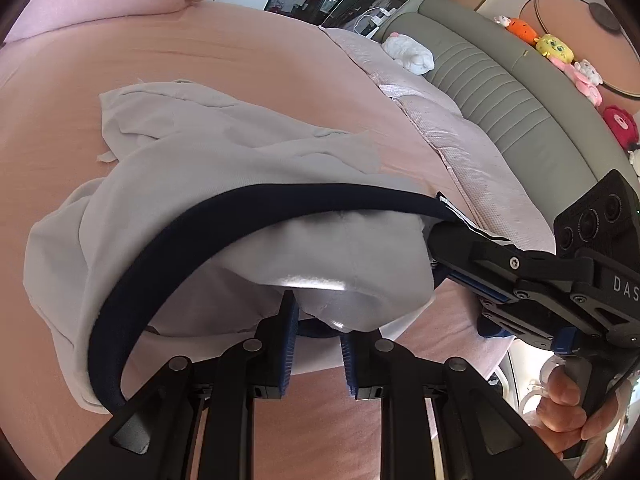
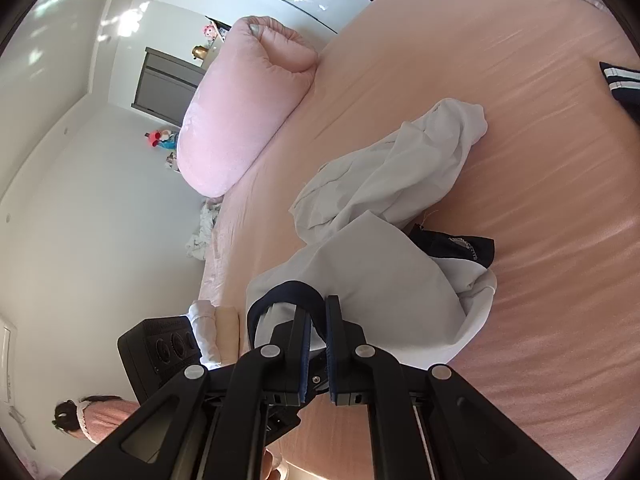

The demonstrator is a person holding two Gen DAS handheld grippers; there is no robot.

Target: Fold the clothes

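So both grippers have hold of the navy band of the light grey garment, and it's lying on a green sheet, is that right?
Not quite: the sheet is peach-pink, not green, as the left wrist view shows. The rest stands: the left gripper and right gripper both grip the garment at its navy band.

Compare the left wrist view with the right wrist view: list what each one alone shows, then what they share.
Only the left wrist view: the grey ribbed headboard, a row of plush toys, and the right tool clamped on the pale grey garment's navy-trimmed edge.

Only the right wrist view: the rolled pink quilt, the white wall, and a navy striped piece lying apart on the bed.

Both: the pale grey garment, the peach bedsheet, and a tool shut on the garment.
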